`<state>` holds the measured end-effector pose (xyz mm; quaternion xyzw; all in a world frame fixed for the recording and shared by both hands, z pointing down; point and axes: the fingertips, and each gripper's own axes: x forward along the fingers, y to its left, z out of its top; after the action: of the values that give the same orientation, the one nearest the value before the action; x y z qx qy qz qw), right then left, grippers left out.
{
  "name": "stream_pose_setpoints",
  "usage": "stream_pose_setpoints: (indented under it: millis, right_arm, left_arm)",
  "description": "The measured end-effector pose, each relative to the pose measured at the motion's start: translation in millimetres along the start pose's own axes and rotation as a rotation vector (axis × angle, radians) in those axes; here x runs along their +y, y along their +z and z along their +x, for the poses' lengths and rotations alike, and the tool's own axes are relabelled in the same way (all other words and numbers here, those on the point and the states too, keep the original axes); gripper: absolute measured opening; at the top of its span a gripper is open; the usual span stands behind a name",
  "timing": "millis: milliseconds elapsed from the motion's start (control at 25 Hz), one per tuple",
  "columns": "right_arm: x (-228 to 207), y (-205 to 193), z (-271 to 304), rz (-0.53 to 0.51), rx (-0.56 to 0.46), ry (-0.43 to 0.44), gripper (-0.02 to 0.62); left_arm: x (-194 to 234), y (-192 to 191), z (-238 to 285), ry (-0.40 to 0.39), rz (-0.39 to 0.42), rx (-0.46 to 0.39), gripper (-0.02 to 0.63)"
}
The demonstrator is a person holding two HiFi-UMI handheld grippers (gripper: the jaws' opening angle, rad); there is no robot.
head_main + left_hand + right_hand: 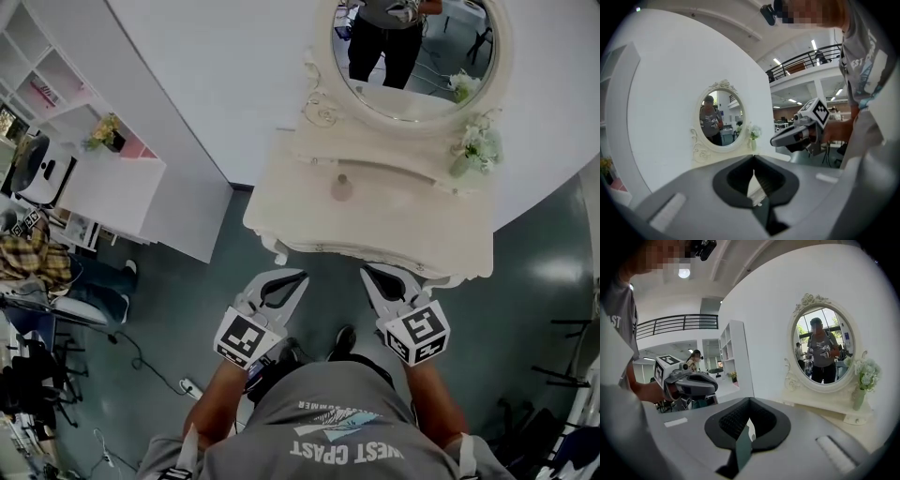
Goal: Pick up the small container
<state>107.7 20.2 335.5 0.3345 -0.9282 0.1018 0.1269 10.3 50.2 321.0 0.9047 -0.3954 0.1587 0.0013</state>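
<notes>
The small container (342, 187), a pale round pot with a knob lid, stands mid-top on the cream dressing table (450, 239), below the oval mirror (412, 56). Both grippers hover over the floor just in front of the table's near edge, short of the pot. My left gripper (300, 276) has its jaws together with nothing between them, as the left gripper view (753, 158) also shows. My right gripper (366, 272) is likewise shut and empty (749, 400). Neither gripper view shows the pot.
A vase of pale flowers (476, 150) stands at the table's right end, by the mirror. A white counter (112, 183) and shelf unit (47, 66) are at the left, with a seated person (37, 258) and floor cables (141, 361). Black stands (572, 361) are at the right.
</notes>
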Motion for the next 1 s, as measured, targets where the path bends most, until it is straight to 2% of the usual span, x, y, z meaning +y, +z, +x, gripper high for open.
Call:
stream_pose_setpoints:
  millis: [240,360,480,1000]
  right_arm:
    - [-29,-7,7,0.017,0.005,0.045,0.002]
    - [-33,-7,14,0.026,0.009,0.053,0.002]
    - [-35,-8,22,0.019,0.028,0.052,0.002]
    - [-75,-8,62,0.034,0.090,-0.095,0.002]
  left_arm:
    - [9,9,20,0.067,-0.032,0.016,0.003]
    - [21,8,23,0.078,0.005,0.033,0.003]
    - [36,5,27,0.083,-0.010,0.032,0.003]
    - [112,-10,90,-0.028,-0.015,-0.019,0.003]
